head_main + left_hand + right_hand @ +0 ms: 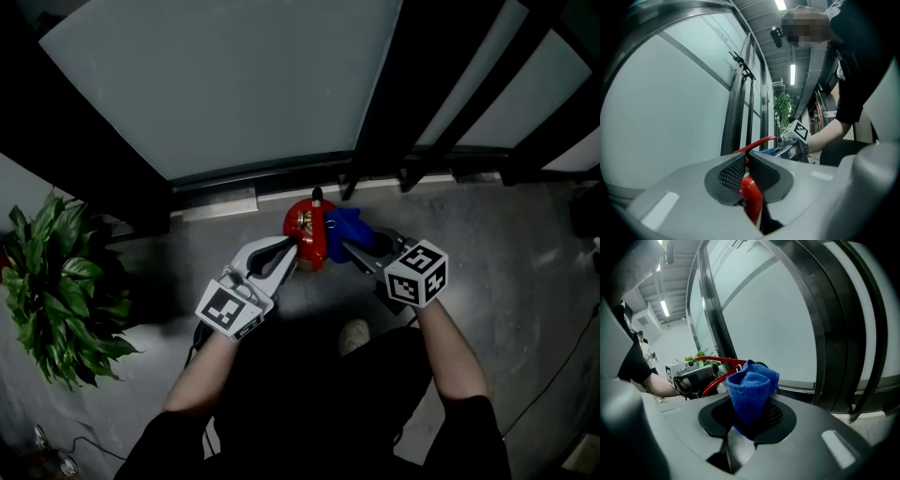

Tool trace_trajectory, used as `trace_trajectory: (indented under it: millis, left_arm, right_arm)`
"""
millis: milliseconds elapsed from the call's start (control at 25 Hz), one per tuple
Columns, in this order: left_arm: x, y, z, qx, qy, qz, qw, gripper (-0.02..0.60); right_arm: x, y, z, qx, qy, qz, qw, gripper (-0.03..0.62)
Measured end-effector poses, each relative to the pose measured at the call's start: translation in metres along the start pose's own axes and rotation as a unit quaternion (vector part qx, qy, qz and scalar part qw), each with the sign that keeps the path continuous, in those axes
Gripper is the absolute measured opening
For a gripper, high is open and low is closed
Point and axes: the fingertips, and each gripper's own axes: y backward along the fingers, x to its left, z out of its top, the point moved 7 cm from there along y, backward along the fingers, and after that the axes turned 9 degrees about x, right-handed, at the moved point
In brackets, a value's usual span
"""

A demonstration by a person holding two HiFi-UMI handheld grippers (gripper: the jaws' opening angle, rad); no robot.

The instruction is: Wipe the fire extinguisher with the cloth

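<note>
A red fire extinguisher (307, 234) stands on the grey floor against the glass wall. My left gripper (289, 251) reaches its left side; in the left gripper view its jaws (746, 159) are closed on the red handle (757, 143), with red metal showing between the pads. From the right, my right gripper (352, 246) presses a blue cloth (345, 228) against the extinguisher's top. In the right gripper view the jaws (752, 404) are shut on the bunched cloth (751, 385), and the red handle (717, 363) and left gripper (696, 376) lie beyond it.
A glass wall with dark frames (375, 94) and a metal threshold (220, 202) stand just behind the extinguisher. A potted plant (56, 291) is at the left. A cable (562, 366) runs over the floor at the right. The person's shoe (353, 336) is close below.
</note>
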Motion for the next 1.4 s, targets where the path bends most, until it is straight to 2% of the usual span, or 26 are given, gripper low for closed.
trace_trajectory:
  millis: [360, 600, 680, 800, 920, 1000, 1080, 1160, 1280, 1400]
  left_arm:
    - [-0.006, -0.005, -0.003, -0.01, 0.002, 0.0, 0.9999, 0.02]
    - [-0.011, -0.011, -0.005, 0.0, -0.013, -0.001, 0.9999, 0.02]
    - [-0.009, -0.011, -0.006, 0.012, -0.019, 0.006, 0.9997, 0.02]
    - [-0.002, -0.009, -0.004, 0.032, -0.023, 0.019, 0.999, 0.02]
    - [0.011, -0.008, -0.003, 0.054, -0.015, 0.029, 0.998, 0.021]
    - [0.02, -0.01, -0.003, 0.065, -0.013, 0.039, 0.997, 0.025]
    - [0.028, -0.012, -0.003, 0.072, -0.019, 0.05, 0.996, 0.041]
    - [0.033, -0.015, -0.002, 0.072, -0.018, 0.053, 0.9958, 0.043]
    - [0.037, -0.019, -0.002, 0.063, -0.005, 0.052, 0.9967, 0.043]
    - [0.037, -0.021, -0.005, 0.06, -0.003, 0.057, 0.9965, 0.043]
  right_arm:
    - [0.007, -0.001, -0.004, 0.005, -0.013, 0.024, 1.0, 0.092]
    - [0.017, -0.002, -0.013, 0.031, 0.014, 0.054, 0.998, 0.092]
    - [0.009, 0.004, -0.011, 0.016, 0.005, 0.045, 0.999, 0.092]
    - [-0.012, 0.017, -0.005, -0.013, -0.002, 0.0, 1.0, 0.093]
    - [-0.029, 0.026, 0.005, -0.067, -0.019, -0.021, 0.997, 0.092]
    - [-0.036, 0.026, 0.014, -0.111, -0.041, -0.009, 0.993, 0.094]
    - [-0.041, 0.02, 0.023, -0.135, -0.06, 0.014, 0.989, 0.094]
    - [-0.047, 0.006, 0.028, -0.128, -0.073, 0.032, 0.988, 0.094]
    - [-0.06, -0.015, 0.025, -0.102, -0.085, 0.037, 0.99, 0.095]
    - [-0.071, -0.025, 0.021, -0.1, -0.111, 0.049, 0.988, 0.095]
